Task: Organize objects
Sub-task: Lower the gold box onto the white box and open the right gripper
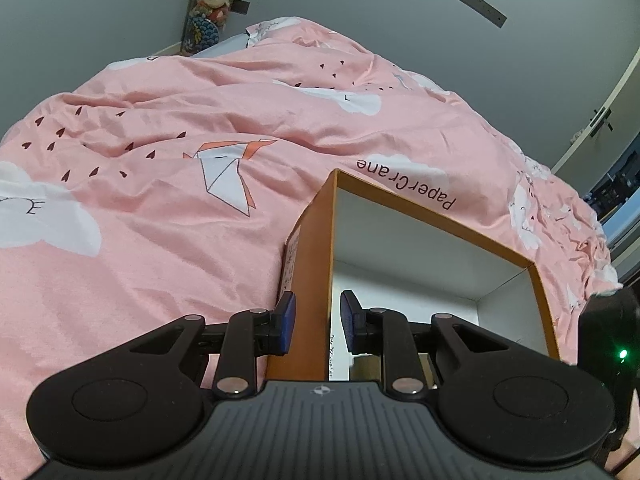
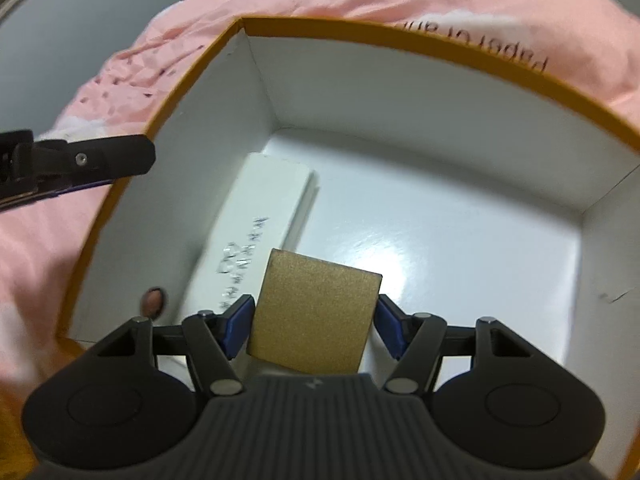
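The right gripper (image 2: 314, 326) is pinching a gold box (image 2: 316, 316) over the orange box (image 2: 400, 44); the left gripper (image 1: 318, 322), part open, is straddling its wall. Best lowered beside the white box (image 2: 256, 232).

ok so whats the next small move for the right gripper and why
Probably lower a little and open: the right gripper holds the gold box above the orange box's white floor, beside the white carton, while the left gripper straddles its wall.
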`<state>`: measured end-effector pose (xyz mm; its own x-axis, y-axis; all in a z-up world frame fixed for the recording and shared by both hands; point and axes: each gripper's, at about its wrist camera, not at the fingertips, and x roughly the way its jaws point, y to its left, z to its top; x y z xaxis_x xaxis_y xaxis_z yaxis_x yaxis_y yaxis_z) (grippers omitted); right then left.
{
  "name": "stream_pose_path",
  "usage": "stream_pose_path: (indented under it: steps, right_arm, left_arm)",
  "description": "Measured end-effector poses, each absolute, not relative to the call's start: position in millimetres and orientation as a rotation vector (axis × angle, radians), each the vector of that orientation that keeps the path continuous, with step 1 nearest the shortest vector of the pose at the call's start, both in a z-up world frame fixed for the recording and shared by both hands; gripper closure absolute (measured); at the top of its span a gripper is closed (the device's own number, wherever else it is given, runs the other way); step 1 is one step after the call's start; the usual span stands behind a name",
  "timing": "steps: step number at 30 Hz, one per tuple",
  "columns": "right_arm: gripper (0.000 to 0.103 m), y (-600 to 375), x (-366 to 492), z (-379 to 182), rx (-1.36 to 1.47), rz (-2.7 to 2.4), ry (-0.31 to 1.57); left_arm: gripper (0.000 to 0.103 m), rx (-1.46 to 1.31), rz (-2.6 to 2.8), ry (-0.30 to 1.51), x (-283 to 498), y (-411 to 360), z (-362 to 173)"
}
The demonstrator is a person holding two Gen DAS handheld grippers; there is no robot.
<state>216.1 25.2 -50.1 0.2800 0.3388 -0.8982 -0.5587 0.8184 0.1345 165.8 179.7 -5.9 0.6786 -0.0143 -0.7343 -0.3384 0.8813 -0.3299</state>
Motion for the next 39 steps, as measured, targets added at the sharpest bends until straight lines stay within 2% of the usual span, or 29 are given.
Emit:
stream_pose_path:
  steps: [9,11,17,19,20,29,39]
  right_arm:
    - [0.035,16,228,-56,-0.174,0.562,1.241]
    - [0.029,14,226,-54,-0.176,0.55,1.242]
    - [0.026,5,220,-59,-0.154,0.514,1.309]
    - [0.031,4,218,-62,-0.14,0.502,1.319]
    - [0.04,2,215,-63,-0.127,0.501,1.325]
    - [0.042,-8,225,-26,-0.059,0.485,1.199]
    - [0.042,6,267,-9,0.125,0.462,1.096]
  left_arm:
    - [0.076,-0.435,0.176,0.825,167,169,-12]
    - [0.076,-0.436,0.17,0.823,166,168,-13]
    - [0.076,-0.445,0.164,0.823,163,169,-16]
    - [0.076,-0.442,0.163,0.822,162,168,-16]
    - [0.076,-0.44,0.162,0.821,161,168,-16]
    - [0.087,-0.444,0.145,0.775,160,173,-11]
    - [0.09,-0.454,0.14,0.745,171,180,-8]
